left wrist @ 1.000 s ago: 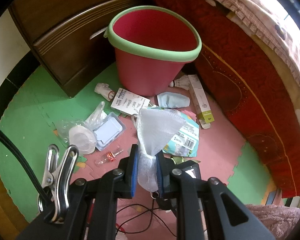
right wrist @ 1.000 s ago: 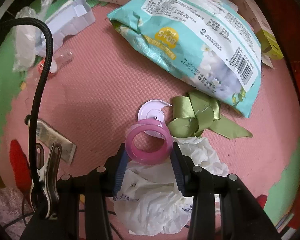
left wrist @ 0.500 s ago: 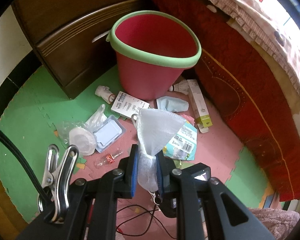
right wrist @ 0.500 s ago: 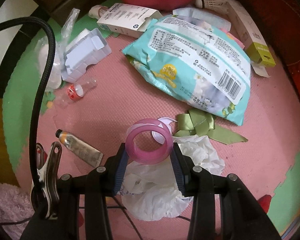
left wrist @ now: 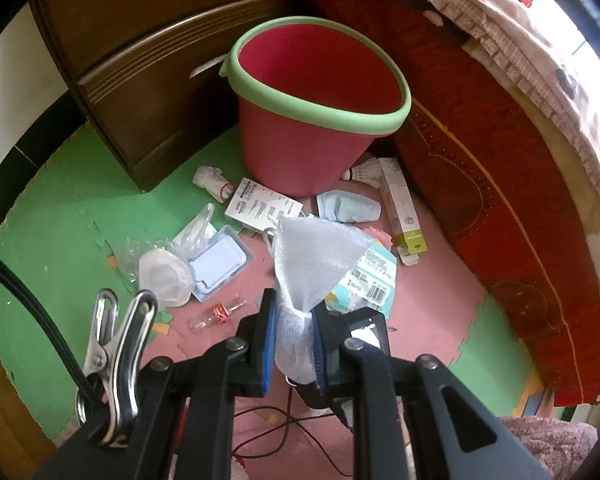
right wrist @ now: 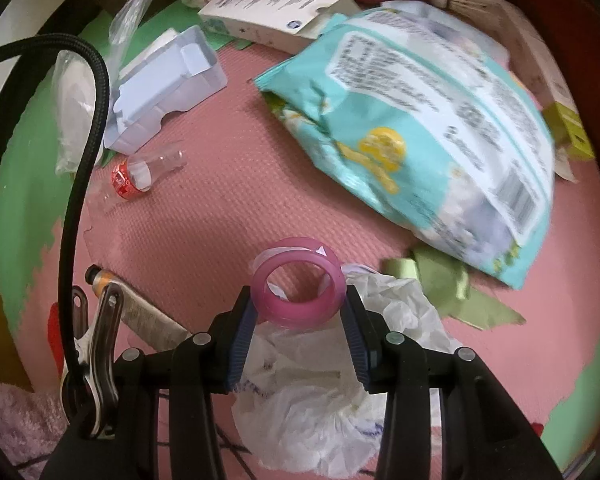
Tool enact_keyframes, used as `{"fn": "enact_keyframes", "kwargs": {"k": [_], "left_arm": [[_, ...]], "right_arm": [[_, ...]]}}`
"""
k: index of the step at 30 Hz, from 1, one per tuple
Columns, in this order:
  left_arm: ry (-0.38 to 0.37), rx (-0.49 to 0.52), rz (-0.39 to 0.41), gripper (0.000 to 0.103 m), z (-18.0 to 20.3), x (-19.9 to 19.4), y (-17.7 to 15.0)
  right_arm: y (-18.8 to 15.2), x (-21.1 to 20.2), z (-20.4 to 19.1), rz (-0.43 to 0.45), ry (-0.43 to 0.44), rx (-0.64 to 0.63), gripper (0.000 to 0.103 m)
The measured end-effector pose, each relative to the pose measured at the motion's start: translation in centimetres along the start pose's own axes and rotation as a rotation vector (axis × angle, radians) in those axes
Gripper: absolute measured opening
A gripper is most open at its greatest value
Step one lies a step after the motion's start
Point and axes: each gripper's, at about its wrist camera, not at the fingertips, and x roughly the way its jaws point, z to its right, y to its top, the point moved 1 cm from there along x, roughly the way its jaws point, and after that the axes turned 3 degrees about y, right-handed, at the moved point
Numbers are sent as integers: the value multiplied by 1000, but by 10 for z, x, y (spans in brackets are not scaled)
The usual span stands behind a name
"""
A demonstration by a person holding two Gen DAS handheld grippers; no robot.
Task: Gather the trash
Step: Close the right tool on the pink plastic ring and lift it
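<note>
Ahead of my left gripper I count one red bucket, one shuttlecock and two white cartons. Beyond my right gripper: one teal packet, one small bottle, one tube, one green ribbon.

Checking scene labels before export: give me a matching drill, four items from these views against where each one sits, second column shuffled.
Items:
1. white mesh pouch
2. pink tape ring
3. shuttlecock
4. small clear bottle with red label

Places:
A. lying on the pink mat near the pale blue plastic tray
B. on the floor beside the base of the red bucket
C. clamped in the left gripper
D. clamped in the right gripper

Pairs: 1-C, 2-D, 3-B, 4-A
</note>
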Motion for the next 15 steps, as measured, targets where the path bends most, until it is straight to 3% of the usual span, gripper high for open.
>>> {"fn": "enact_keyframes", "kwargs": {"k": [3, 5, 10, 15], "left_arm": [[-3, -8, -5, 16, -3, 1, 0], [-6, -17, -4, 16, -5, 1, 1], [-8, -24, -2, 16, -9, -1, -1], [-3, -31, -4, 16, -13, -1, -3]], "right_arm": [[5, 7, 1, -6, 22, 20, 47], [8, 7, 5, 3, 48, 29, 58], [14, 4, 15, 6, 49, 24, 61], [21, 15, -6, -1, 1, -61, 65]]}}
